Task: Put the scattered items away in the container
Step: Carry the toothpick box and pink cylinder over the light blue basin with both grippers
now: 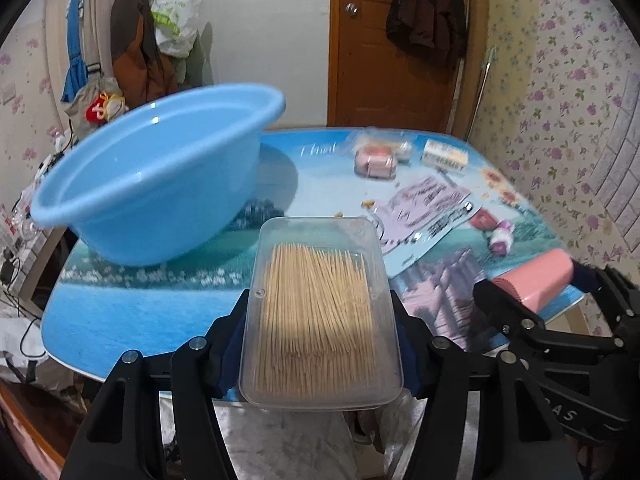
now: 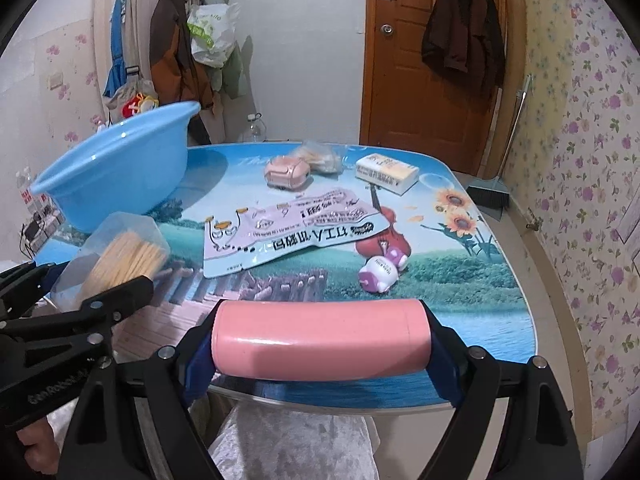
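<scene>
Above the table's near edge, toothpick box [image 1: 320,312] is clamped lengthwise in left gripper [image 1: 320,320]; pink cylinder [image 2: 320,338] is pinched crosswise, end to end, by right gripper [image 2: 320,344].

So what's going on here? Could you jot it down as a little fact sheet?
container: blue plastic basin, looks empty, far left of the table
left gripper: shut on the clear box of toothpicks
right gripper: shut on the pink cylinder
left on table: printed snack bag, small pink case, tissue pack, small white-and-purple bottle
</scene>
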